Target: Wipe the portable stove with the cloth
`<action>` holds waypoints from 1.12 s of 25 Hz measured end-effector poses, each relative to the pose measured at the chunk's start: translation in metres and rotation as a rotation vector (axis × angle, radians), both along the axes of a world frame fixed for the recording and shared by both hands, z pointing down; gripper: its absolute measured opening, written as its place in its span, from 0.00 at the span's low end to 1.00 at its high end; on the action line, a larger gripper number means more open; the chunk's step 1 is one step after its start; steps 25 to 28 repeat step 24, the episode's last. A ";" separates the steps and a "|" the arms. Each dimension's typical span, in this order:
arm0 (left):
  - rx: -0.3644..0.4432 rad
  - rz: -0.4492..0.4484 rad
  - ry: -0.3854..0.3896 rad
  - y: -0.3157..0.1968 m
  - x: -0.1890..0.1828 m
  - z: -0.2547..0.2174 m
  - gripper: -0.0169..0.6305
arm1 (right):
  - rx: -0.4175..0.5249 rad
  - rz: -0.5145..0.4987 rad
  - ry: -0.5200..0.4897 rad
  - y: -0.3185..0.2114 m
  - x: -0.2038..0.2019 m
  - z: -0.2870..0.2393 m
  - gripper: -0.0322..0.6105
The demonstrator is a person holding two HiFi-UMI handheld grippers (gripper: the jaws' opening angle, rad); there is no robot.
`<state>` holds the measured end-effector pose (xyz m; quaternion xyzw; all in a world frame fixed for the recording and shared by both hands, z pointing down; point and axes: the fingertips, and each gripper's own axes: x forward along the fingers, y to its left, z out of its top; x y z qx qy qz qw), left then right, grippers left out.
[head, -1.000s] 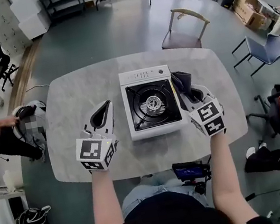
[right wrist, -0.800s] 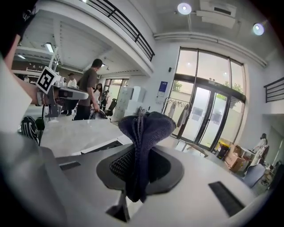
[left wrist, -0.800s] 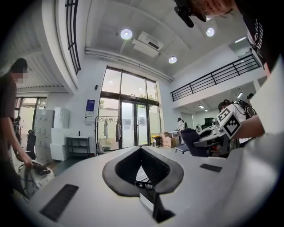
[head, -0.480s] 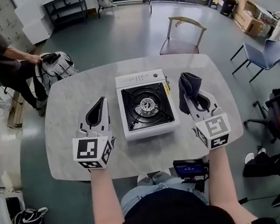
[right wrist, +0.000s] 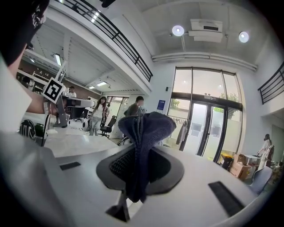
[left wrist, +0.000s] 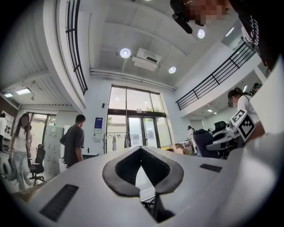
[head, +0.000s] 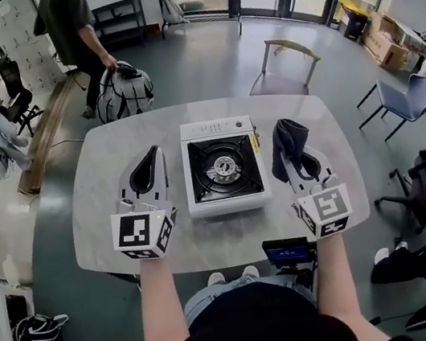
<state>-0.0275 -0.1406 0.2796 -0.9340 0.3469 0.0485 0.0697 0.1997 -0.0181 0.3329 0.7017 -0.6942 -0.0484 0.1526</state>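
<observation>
The white portable stove [head: 224,165] with its black burner sits mid-table in the head view. To its right, my right gripper [head: 293,143] is shut on a dark blue cloth [head: 289,137], which bunches up over the jaw tips a little way off the stove's side. In the right gripper view the cloth [right wrist: 144,133] is pinched between the jaws and sticks up above my right gripper [right wrist: 138,156]. My left gripper [head: 154,153] rests left of the stove, its jaws shut with nothing held. The left gripper view shows my left gripper [left wrist: 141,149] with its tips meeting.
The grey marble table [head: 104,201] carries only the stove. A small screen device [head: 290,251] is clamped at its near edge. A wooden chair [head: 283,59] stands behind it and a blue chair [head: 408,94] at the right. A person [head: 73,23] with a backpack [head: 124,91] stands at the back left.
My right gripper, still holding the cloth, has drawn a little away from the stove's right edge. The left gripper has hardly moved. The person with the backpack walked from the left side toward the back.
</observation>
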 end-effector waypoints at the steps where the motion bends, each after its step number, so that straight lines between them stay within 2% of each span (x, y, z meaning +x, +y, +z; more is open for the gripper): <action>1: 0.003 0.000 0.001 0.002 0.000 -0.001 0.04 | 0.002 -0.003 0.004 0.000 -0.002 0.000 0.15; 28: 0.027 0.043 -0.006 0.016 0.020 -0.005 0.04 | 0.069 0.040 -0.020 0.018 0.007 -0.015 0.15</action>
